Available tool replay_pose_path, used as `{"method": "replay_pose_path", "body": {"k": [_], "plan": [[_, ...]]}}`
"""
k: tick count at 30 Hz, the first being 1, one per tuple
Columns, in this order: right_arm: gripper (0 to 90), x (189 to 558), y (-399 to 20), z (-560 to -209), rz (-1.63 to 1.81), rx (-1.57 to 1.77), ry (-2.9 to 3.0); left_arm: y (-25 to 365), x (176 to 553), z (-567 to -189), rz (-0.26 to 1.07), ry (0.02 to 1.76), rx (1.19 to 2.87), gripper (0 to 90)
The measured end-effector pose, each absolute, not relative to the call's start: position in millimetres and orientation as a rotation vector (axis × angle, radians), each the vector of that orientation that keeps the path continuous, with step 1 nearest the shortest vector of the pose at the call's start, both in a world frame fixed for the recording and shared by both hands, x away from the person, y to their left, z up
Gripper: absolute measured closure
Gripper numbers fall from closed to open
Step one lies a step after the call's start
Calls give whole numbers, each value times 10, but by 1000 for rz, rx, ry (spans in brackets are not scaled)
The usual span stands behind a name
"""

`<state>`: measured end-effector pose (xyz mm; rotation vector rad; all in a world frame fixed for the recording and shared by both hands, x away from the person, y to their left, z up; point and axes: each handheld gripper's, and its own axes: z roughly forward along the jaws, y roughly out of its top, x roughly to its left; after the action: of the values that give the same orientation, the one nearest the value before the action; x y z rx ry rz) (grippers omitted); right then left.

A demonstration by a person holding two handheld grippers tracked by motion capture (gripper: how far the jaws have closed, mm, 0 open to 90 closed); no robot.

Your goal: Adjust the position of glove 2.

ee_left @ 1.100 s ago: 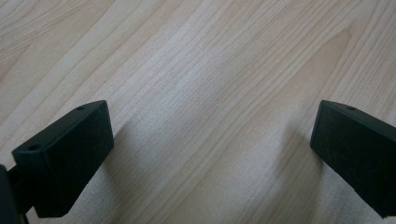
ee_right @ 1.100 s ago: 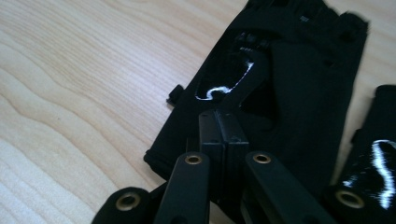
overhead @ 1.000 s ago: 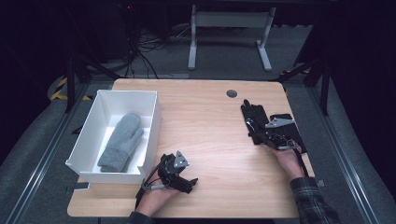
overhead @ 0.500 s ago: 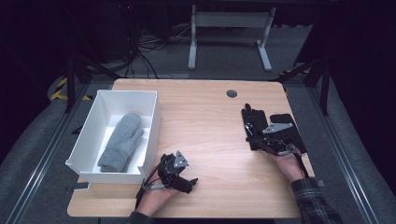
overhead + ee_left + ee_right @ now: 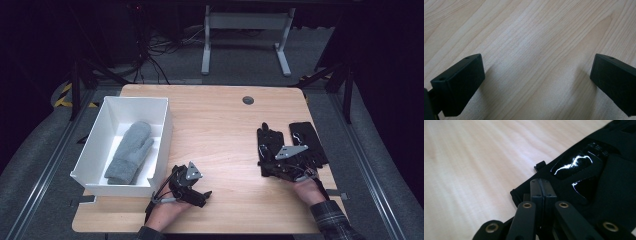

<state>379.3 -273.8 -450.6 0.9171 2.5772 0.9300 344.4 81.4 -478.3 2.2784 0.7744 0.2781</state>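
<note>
Black gloves (image 5: 270,145), two flat pieces of matte fabric with glossy printed patches, lie side by side on the pale wood-grain table (image 5: 220,120). One glove sits directly under and ahead of the right gripper (image 5: 274,167); the second black glove (image 5: 306,141) lies just beside it, on the side away from the left gripper. In the right gripper view the fingers (image 5: 535,188) are pressed flat together, closed, their tips over the glove's cuff edge; whether fabric is pinched between them cannot be told. The left gripper (image 5: 199,196) rests low over bare table, its blocky black fingers (image 5: 461,82) spread wide apart with nothing between them. A white rectangular box (image 5: 162,130), just beside the left gripper, holds a grey knitted mitten (image 5: 130,152).
</note>
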Motion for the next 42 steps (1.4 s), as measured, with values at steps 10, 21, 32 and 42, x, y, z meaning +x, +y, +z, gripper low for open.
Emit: {"method": "replay_pose_path", "body": {"k": [10,21,32,42], "plan": [[900,3520,-2651,-4442,977,822,2633,814,3444,-4783,278,774,2278,0],[900,3921,-2778,-4488,942,933,2552,814,3444,-4783,278,774,2278,0],[900,3857,-2494,-4507,984,831,2618,813,3444,-4784,276,774,2278,0],[900,3703,-1998,-4532,1026,711,2680,814,3444,-4784,277,773,2279,0]]}}
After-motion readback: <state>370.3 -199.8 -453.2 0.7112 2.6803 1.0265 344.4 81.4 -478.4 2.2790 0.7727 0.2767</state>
